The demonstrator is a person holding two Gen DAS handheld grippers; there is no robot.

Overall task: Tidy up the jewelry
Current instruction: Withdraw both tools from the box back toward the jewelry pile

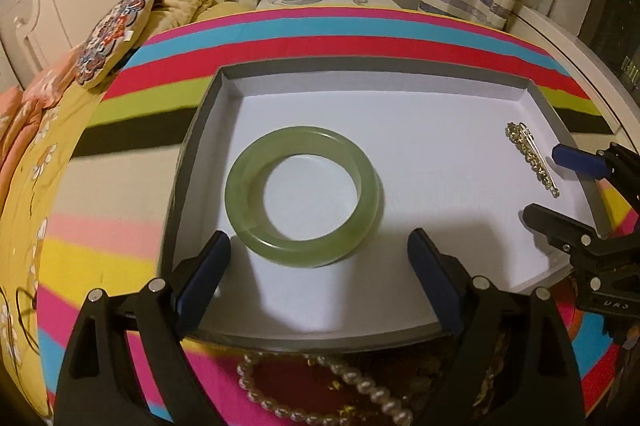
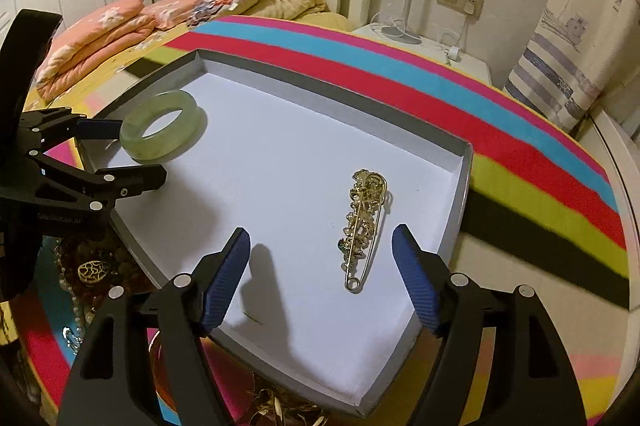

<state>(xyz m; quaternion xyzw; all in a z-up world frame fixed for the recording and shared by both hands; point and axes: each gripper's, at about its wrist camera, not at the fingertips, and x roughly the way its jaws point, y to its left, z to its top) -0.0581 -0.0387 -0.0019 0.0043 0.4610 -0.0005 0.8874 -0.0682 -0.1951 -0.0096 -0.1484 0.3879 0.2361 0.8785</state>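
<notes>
**Fingers spread and empty over a tray with two pieces laid in**

Fingers of the left gripper (image 1: pixel 318 262) stand wide apart with nothing between the blue pads; the jade bangle (image 1: pixel 303 197) lies flat just ahead of them, touching neither pad. The right gripper (image 2: pixel 320 266) is likewise released and empty: its fingers straddle bare tray floor, with the gold brooch pin (image 2: pixel 362 226) lying nearer the right-hand pad but apart from it.

Both pieces rest inside the shallow white-lined box tray (image 1: pixel 400 74), which sits on a rainbow-striped cloth (image 1: pixel 360 30) over the bed. They lie well apart, bangle toward one side and pin toward the other, which reads as deliberate spacing so nothing tangles or scratches.

A pearl strand (image 1: pixel 360 386) and other gold-coloured pieces (image 2: pixel 94 270) lie in a dark heap outside the tray's near edge, below the grippers. Judging by that, the sorting is only partly done, and the open fingers suit reaching back for another piece.
</notes>
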